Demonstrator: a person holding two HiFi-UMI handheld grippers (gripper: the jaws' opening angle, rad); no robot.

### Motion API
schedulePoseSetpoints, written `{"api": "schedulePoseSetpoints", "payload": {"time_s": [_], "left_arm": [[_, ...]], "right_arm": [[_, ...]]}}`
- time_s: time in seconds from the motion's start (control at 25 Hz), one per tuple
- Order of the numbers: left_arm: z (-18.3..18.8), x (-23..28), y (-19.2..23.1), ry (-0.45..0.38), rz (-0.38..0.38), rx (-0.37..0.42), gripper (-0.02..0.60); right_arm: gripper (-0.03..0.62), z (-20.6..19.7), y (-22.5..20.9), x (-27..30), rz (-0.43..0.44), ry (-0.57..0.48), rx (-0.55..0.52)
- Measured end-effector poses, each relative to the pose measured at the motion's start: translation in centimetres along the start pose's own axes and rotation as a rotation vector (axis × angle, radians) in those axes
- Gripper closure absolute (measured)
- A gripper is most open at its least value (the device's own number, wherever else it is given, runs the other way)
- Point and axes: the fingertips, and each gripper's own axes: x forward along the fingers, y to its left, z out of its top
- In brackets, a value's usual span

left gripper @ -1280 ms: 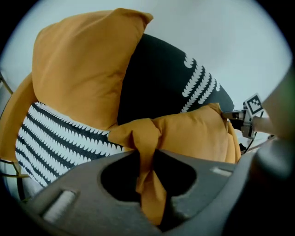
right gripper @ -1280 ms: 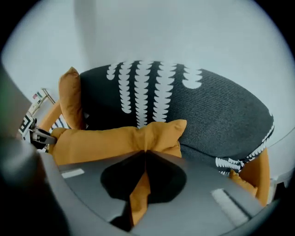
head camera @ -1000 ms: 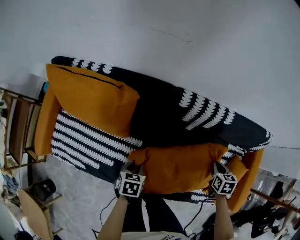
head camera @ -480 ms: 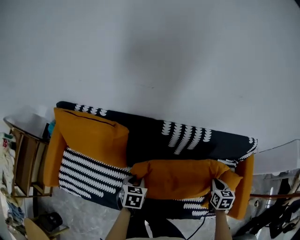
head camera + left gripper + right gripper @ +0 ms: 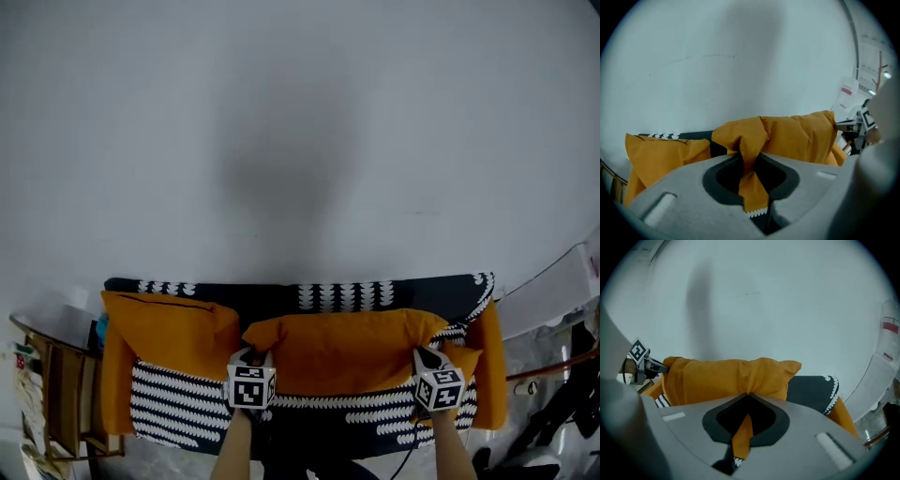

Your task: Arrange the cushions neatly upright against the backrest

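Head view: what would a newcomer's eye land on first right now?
An orange cushion, low in the centre, is stretched between the two claws, with one corner pinched in the left claw and one in the right claw. To its left, a second orange cushion leans on the dark, white-patterned backrest.

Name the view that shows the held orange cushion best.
Head view: the whole orange cushion stretches between the left gripper and the right gripper. Each gripper view shows it foreshortened, with one corner pinched in that gripper's jaws.
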Motion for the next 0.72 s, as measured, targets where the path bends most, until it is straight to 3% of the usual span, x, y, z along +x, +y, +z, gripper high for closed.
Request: {"api": "schedulePoseSetpoints", "payload": {"time_s": [0.4,0.56,0.72], "left_arm": [[0.9,2.5,2.3,0.041,0.003,0.059,0.495],[-0.5,4.5,3.6,0.078,0.011,0.065,0.491],[-3.4,7.1,5.4,0.167,0.024,0.070,0.474]], "right_arm": [[0.577,1.6,0.6,3.2,0.013,0.003,-0.023],[0.576,0.0,1.2,5.3,0.030,0.053,-0.036],[0.574,-3.3,2.1,7.6,0.061,0.158,-0.069]]}}
